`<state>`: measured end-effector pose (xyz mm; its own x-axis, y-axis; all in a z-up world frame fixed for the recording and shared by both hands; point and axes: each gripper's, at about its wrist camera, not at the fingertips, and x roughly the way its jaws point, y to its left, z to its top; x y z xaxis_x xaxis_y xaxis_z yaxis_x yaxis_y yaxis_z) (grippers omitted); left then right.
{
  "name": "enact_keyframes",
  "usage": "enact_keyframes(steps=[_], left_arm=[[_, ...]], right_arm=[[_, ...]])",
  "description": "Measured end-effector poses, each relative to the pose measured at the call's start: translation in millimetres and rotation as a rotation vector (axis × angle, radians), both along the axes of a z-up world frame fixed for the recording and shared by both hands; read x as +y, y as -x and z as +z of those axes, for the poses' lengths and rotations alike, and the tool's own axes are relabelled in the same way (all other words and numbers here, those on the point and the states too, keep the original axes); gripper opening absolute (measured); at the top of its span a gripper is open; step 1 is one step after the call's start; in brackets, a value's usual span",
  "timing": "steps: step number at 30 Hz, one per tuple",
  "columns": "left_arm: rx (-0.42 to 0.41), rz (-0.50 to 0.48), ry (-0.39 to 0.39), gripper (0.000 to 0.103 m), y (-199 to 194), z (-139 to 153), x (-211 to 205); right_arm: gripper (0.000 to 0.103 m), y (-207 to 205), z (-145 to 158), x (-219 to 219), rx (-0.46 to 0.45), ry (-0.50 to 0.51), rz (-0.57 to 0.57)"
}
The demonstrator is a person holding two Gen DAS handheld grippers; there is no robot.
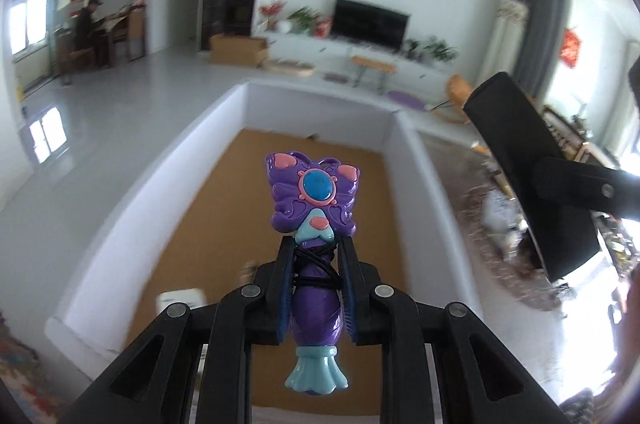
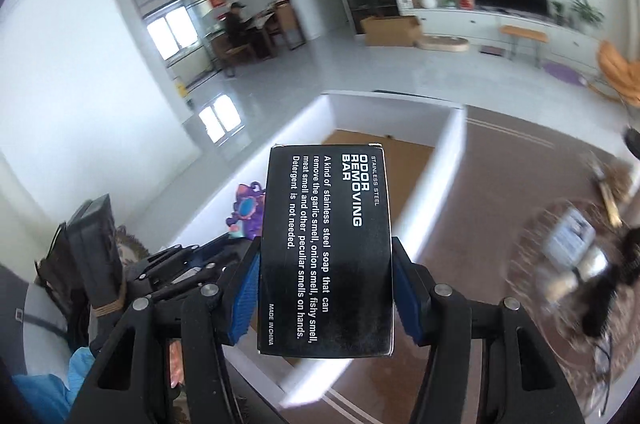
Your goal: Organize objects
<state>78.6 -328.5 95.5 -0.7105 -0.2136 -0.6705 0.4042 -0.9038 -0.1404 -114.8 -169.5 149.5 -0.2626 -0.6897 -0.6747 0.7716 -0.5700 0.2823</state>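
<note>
One big white-walled bin (image 1: 224, 160) with a brown cardboard floor stands out ahead of both tools, open at the top; in the left wrist view its walls run from about 7 o'clock up to 12 and across to 2. One small white thing (image 1: 182, 298) lies on that floor near the 8 o'clock corner, too blurred to name.

One black box (image 2: 326, 250), printed in white as a stainless steel odor removing bar, is clamped in the right tool (image 2: 326, 288). Its blue pads (image 2: 244, 296) press on the two long sides, so the jaws stand at a middling width, filled by the box. In the right wrist view the box hangs above the bin's near wall, with the bin's open floor at 12 o'clock of it. The left wrist view catches the same box at 3 o'clock, tilted.

One purple toy wand (image 1: 314, 252), with a butterfly head, a blue gem, pink hearts and a pale blue flared foot, is pinched in the left tool (image 1: 316, 288). The jaws are drawn in narrow on its cord-wrapped handle, and it hangs over the bin's brown floor, head toward 12 o'clock.

At 4 o'clock of the bin the counter (image 2: 480, 192) carries a blurred heap of small things (image 2: 572, 244), uncountable.
</note>
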Motion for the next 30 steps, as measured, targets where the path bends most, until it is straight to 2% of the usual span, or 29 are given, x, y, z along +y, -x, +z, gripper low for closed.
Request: enact_keyframes(steps=[3,5,6,7,8,9,10,12,14,17,19,20,22,24,27,30], left_arm=[[-0.132,0.068,0.010,0.022,9,-23,-21],[-0.147,0.100,0.008,0.022,8,-31,-24],[-0.132,0.102,-0.004,0.025,7,-32,-22],[-0.108,0.096,-0.016,0.037,5,-32,-17],[-0.085,0.088,-0.023,0.045,5,-30,-9],[-0.061,0.077,-0.020,0.060,6,-26,2],[-0.035,0.061,-0.013,0.065,7,-21,13],[0.021,-0.009,-0.005,0.066,12,-8,43],[0.063,-0.107,-0.017,0.067,18,4,79],[0.102,-0.285,-0.052,0.072,31,14,145],[0.083,-0.407,-0.075,0.095,43,5,195],[0.063,-0.456,-0.091,0.097,48,-5,217],[0.009,-0.503,-0.109,0.097,65,-27,248],[-0.067,-0.516,-0.106,0.097,88,-61,272],[-0.150,-0.506,-0.074,0.097,119,-103,291],[-0.180,-0.500,-0.018,0.097,133,-122,300]], right_arm=[[0.063,6,-33,-39,-0.105,-0.078,0.066],[0.066,10,-51,-46,-0.127,-0.139,0.055],[0.067,11,-54,-40,-0.118,-0.138,0.044],[0.069,13,-54,-30,-0.107,-0.129,0.031],[0.076,15,-52,-14,-0.082,-0.115,0.003],[0.084,16,-50,-2,-0.060,-0.105,-0.019],[0.088,18,-48,14,-0.025,-0.094,-0.051],[0.096,21,-49,56,0.047,-0.089,-0.140],[0.098,20,-59,96,0.083,-0.105,-0.210],[0.098,16,-102,162,0.135,-0.204,-0.345],[0.098,13,-136,201,0.131,-0.308,-0.424],[0.098,12,-153,221,0.110,-0.355,-0.455],[0.098,10,-173,248,0.096,-0.402,-0.504],[0.098,8,-183,274,0.089,-0.418,-0.547],[0.098,10,-192,294,0.074,-0.408,-0.585],[0.100,7,-191,297,0.065,-0.362,-0.601]])
